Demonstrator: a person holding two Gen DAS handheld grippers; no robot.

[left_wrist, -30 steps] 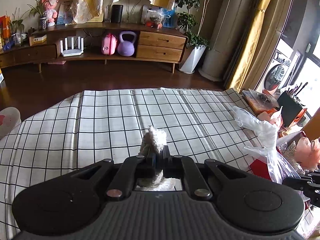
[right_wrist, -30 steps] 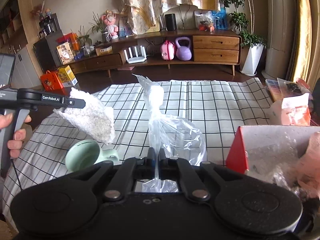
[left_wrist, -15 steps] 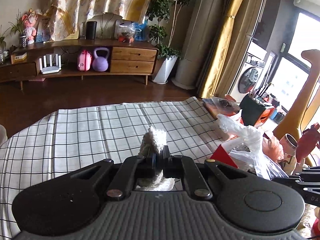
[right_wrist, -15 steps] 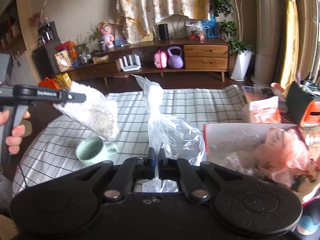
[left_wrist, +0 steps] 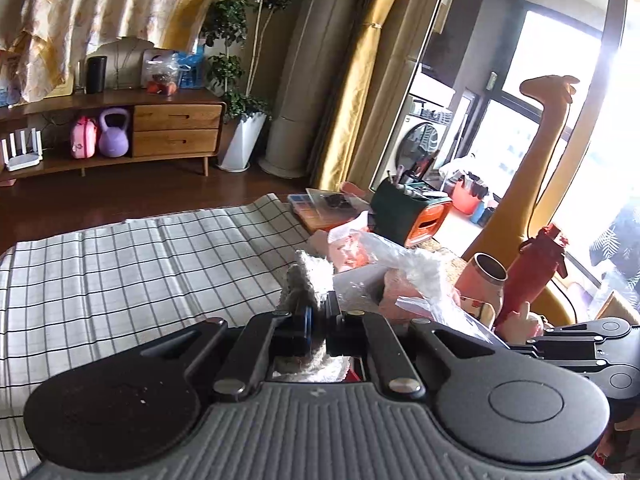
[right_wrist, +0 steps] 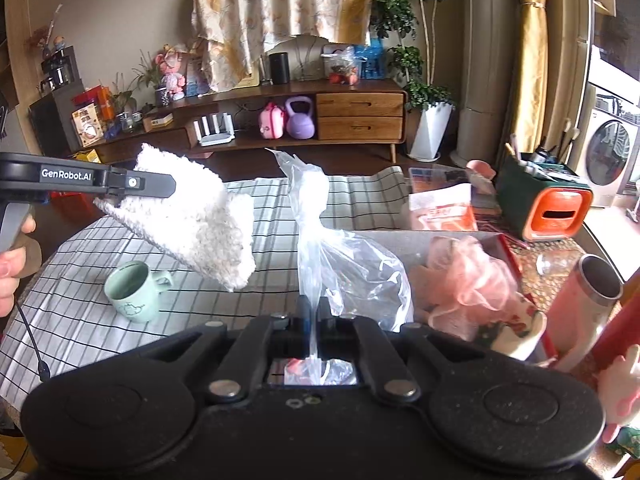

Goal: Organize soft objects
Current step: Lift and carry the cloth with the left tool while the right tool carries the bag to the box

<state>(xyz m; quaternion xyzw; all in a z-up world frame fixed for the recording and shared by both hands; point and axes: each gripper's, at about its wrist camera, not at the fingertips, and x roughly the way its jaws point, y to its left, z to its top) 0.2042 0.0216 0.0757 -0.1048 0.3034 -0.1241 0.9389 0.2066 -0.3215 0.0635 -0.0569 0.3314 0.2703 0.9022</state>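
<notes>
My left gripper (left_wrist: 317, 312) is shut on a white fluffy cloth (left_wrist: 310, 278) and holds it in the air; in the right wrist view the cloth (right_wrist: 200, 216) hangs from that gripper (right_wrist: 160, 184) above the checked tablecloth. My right gripper (right_wrist: 313, 316) is shut on a clear plastic bag (right_wrist: 344, 256), which stands up in front of it. The bag also shows in the left wrist view (left_wrist: 404, 264), over an open box. A pink mesh pouf (right_wrist: 472, 272) lies in that grey box (right_wrist: 400, 240).
A green mug (right_wrist: 132, 292) stands on the checked tablecloth (right_wrist: 80, 312). At the right are a pink tumbler (right_wrist: 588, 292), a red bottle (left_wrist: 532, 276), a green-and-orange holder (right_wrist: 540, 200) and a pink packet (right_wrist: 444, 208).
Both grippers have swung to the right, toward the box and the clutter at the table's right end. The cloth and the bag stay gripped.
</notes>
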